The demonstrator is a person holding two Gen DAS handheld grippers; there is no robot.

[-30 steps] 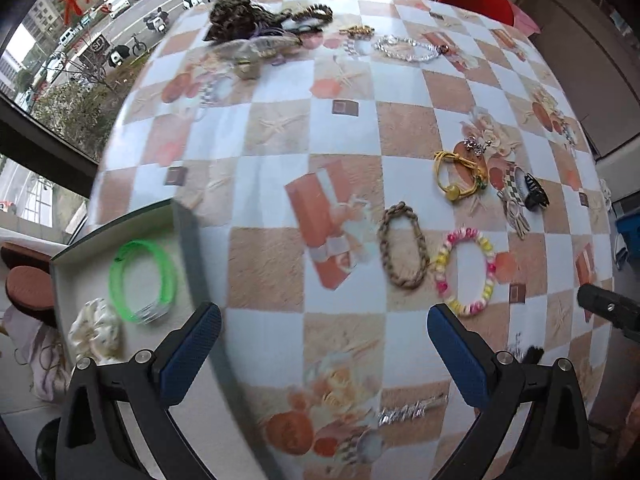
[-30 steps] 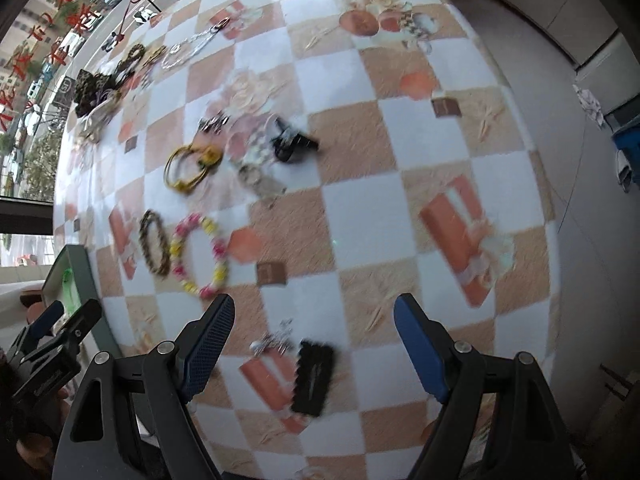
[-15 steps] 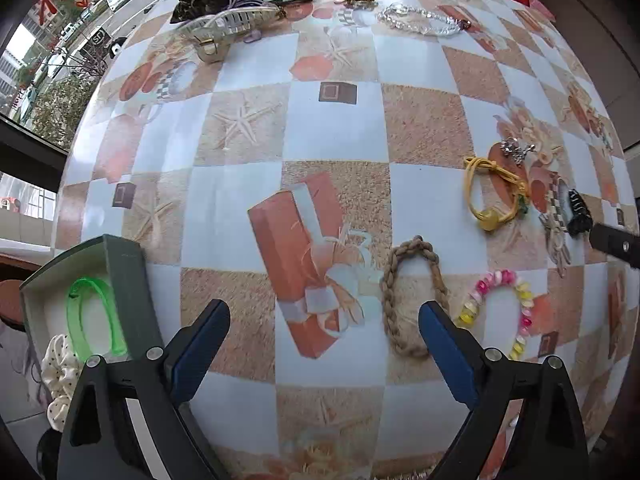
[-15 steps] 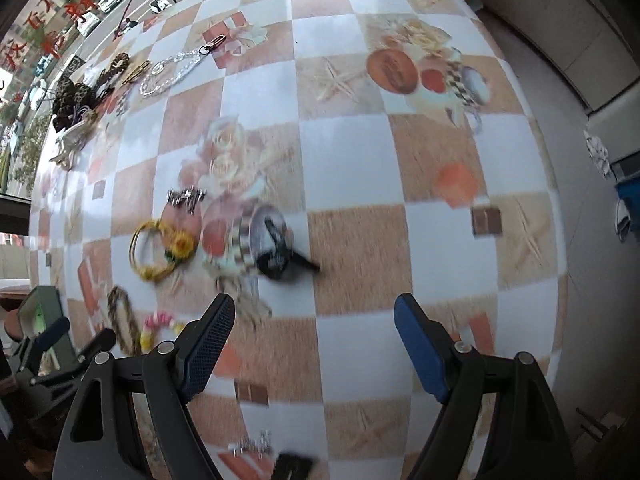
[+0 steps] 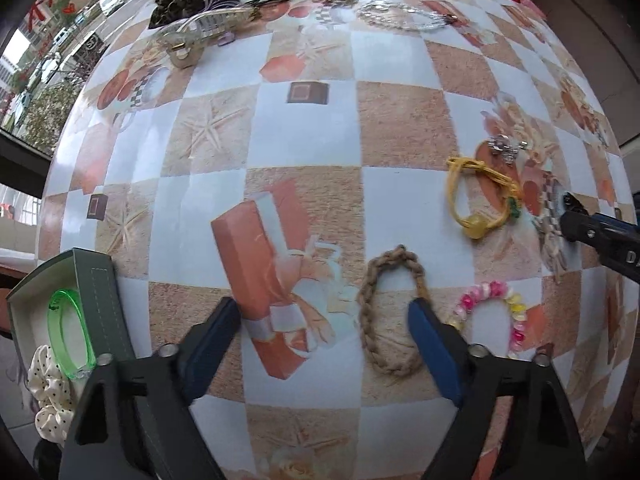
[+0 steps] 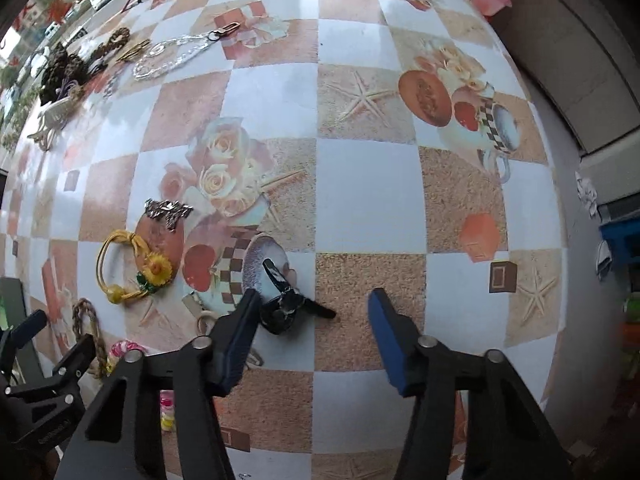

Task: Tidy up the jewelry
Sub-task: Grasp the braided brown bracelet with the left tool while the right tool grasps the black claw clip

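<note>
Left wrist: left gripper (image 5: 326, 344) closing, braided bracelet (image 5: 390, 312) between its jaws, unpinched; right gripper (image 6: 314, 332) closing beside black hair clip (image 6: 286, 304); centre both first

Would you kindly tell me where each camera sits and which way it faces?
Left wrist: on the left gripper, looking down at the braided bracelet; its closing jaws straddle one side.
Right wrist: on the right gripper, looking down at the black hair clip between its closing jaws.
Both show the yellow hair tie.

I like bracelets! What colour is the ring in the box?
Bright green bangle, best seen in the left wrist view.
</note>
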